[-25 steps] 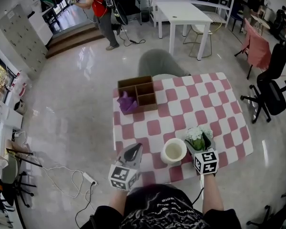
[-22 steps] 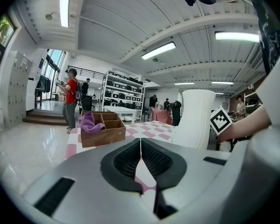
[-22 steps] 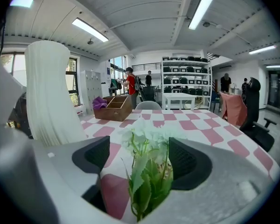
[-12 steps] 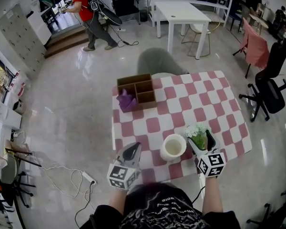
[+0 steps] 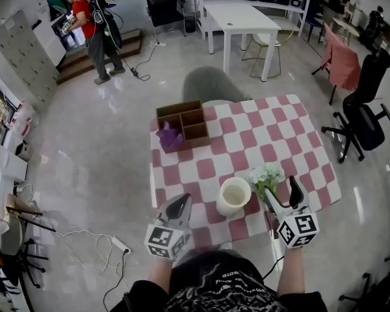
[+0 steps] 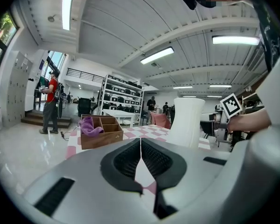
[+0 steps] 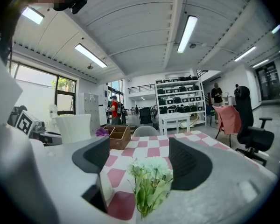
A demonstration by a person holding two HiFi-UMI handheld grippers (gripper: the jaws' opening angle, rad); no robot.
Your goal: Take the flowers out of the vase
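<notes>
A white vase (image 5: pixel 234 195) stands near the front edge of the pink-and-white checked table (image 5: pixel 247 142), its mouth showing nothing inside. A small bunch of white flowers (image 5: pixel 265 176) with green stems is just right of it. My right gripper (image 5: pixel 281 188) is open wide, with the flowers (image 7: pixel 149 176) standing between its jaws and the pads not pressing on them. The vase (image 7: pixel 73 127) is off to that gripper's left. My left gripper (image 5: pixel 180 207) is shut on nothing, hanging at the table's front edge left of the vase (image 6: pixel 186 122).
A wooden divided box (image 5: pixel 184 123) with a purple cloth (image 5: pixel 169 137) sits at the table's far left. A grey chair (image 5: pixel 211 84) stands behind the table, an office chair (image 5: pixel 364 119) to the right. A person in red (image 5: pixel 88 28) stands far back left.
My right gripper has risen and drawn back toward me and to the right, with the flowers still between its jaws. The left gripper has stayed put. The person in red has walked left.
</notes>
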